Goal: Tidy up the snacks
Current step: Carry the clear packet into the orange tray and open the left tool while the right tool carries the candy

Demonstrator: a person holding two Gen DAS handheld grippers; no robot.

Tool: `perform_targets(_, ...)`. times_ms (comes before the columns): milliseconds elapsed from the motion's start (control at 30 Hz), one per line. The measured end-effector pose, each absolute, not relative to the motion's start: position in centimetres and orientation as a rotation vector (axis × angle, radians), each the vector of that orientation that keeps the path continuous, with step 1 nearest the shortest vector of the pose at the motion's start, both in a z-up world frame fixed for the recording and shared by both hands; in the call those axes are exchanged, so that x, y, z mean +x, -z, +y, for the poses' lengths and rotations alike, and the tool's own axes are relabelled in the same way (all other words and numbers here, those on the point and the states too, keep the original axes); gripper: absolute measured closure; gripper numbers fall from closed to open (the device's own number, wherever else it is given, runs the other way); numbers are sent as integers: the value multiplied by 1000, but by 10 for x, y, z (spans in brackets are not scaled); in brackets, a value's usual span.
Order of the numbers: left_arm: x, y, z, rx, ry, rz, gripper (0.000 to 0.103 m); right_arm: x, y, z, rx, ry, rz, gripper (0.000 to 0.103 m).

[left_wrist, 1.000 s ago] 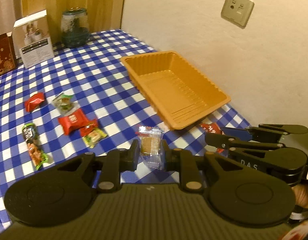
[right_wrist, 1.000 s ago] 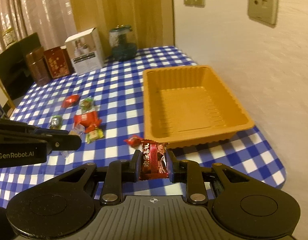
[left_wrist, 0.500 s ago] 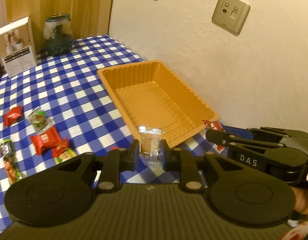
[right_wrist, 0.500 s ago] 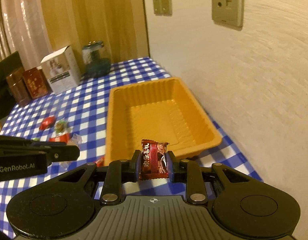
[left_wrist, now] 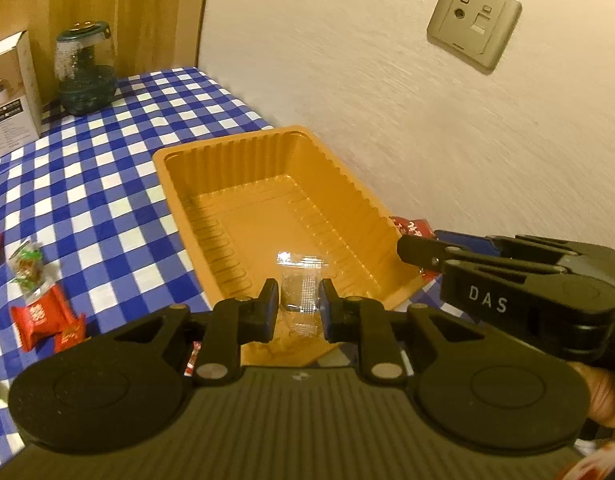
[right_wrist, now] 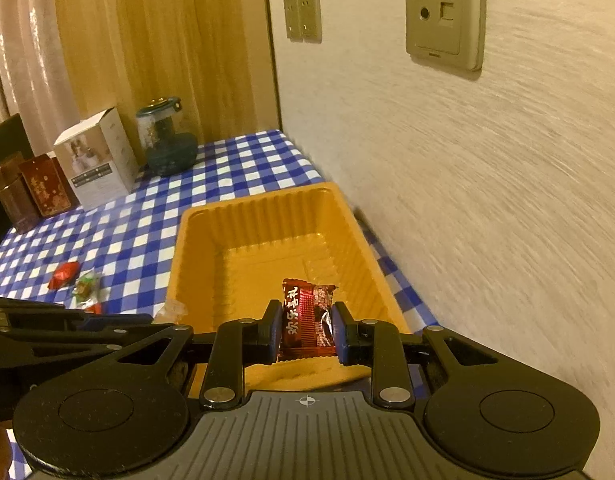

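An empty orange plastic tray (left_wrist: 359,200) (right_wrist: 179,260) sits on the blue checked tablecloth beside the wall. My left gripper (left_wrist: 295,300) is shut on a clear-wrapped biscuit (left_wrist: 301,284) and holds it over the tray's near end. My right gripper (right_wrist: 305,324) is shut on a dark red candy packet (right_wrist: 307,320), also over the tray's near end. The right gripper (left_wrist: 411,248) shows at the right of the left wrist view, the left gripper (right_wrist: 107,320) at the left of the right wrist view.
Loose snacks lie on the cloth left of the tray: a red packet (left_wrist: 39,316), a green-wrapped sweet (left_wrist: 27,262), a red sweet (right_wrist: 65,274). A glass jar (right_wrist: 165,144), a white box (right_wrist: 95,164) and dark red boxes (right_wrist: 43,186) stand at the back. The wall is close on the right.
Both grippers have moved forward and up with their snacks, from above the cloth in front of the tray to over the tray's near end. Both grips are unchanged.
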State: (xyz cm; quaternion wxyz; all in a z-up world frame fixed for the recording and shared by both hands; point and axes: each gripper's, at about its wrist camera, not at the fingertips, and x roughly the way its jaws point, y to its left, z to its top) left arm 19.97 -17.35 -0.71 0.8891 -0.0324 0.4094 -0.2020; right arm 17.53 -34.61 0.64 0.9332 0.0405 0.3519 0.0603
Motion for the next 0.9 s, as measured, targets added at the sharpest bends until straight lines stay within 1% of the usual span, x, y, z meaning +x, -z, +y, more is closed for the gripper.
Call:
perform_targets(467,232,35,-181,-63,416,860,83,209,15,-355,96,-129,755,76)
perform_targets(500,234,37,-182,-57,416,859,80,210,17,-355,100,-127,756,76)
perform_targets(533,235,38,-183,-50,412,856,69,211,18,-356,104,-127,758,76)
perform_targets(567,236,40,-183,-46,409,853,62,212,18,-356,108,-126,760,76)
perform_targets(600,237,41,-183,-48,410,851,61,212,19,-356,111,-126,761,76)
perform_targets(900,234,32,-163,-53,375,831,61,211,21,-356,134,-130,769,76)
